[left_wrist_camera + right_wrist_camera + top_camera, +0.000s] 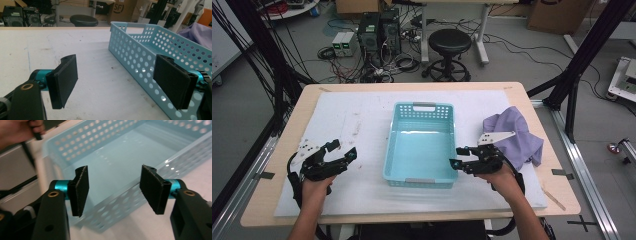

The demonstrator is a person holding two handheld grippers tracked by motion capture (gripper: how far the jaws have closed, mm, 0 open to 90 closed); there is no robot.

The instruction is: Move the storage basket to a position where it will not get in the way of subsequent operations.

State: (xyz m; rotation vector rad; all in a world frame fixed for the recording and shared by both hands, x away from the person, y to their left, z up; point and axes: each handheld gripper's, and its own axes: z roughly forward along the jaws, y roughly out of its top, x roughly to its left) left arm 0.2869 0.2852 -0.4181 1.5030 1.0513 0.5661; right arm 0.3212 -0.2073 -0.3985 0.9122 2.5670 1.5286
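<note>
So the basket (pixel 420 145) sits pretty much dead centre on the worktop (pixel 277 175), on the white mat (pixel 357 120). It's a light blue plastic one with holes all round the walls and a grip slot at the 12 o'clock end. Nothing in it, you can see the bare floor from the high view and from the right gripper view too.

The cloth (pixel 514 137), a purple one, is bunched up on the mat at roughly 3 o'clock from the basket, just beside its right wall but outside it.

Left tongs (pixel 343 154) hang at about 9 o'clock from the basket, a bit apart from it. Jaws wide apart, nothing between them, just mat showing through the gap.

Right tongs (pixel 455 157) are at the basket's near right corner, around 4 o'clock, pointing in toward it. Jaws partway open, not gripping anything; the basket wall shows between them but the pads aren't on it.
</note>
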